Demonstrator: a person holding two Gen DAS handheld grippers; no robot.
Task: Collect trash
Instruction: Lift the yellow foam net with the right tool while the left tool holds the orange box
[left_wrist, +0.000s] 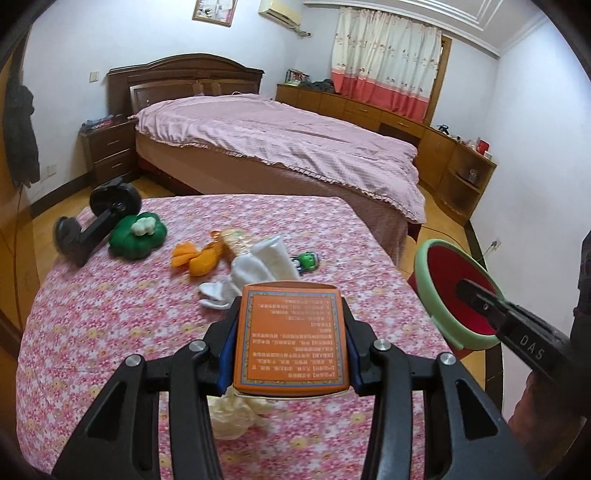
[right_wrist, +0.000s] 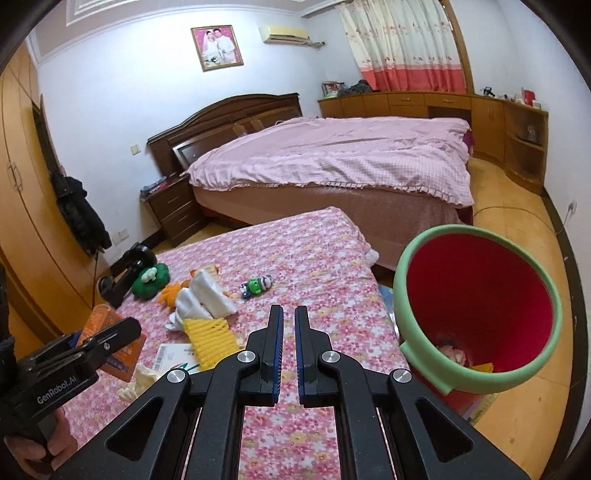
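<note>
Beside the table's right edge (right_wrist: 373, 280), the red bin (right_wrist: 480, 295) stands open.

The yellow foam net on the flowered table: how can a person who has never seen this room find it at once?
Start at the flowered table in front of the pink bed. Near its front edge, beside the white socks, lies the yellow foam net. It alone is bright yellow with a ribbed mesh; the socks are smooth and white, and the paper slip beside it is flat.

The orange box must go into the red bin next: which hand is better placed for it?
Left. Its tool already grips the orange box; the right tool is shut and empty beside the red bin.
</note>
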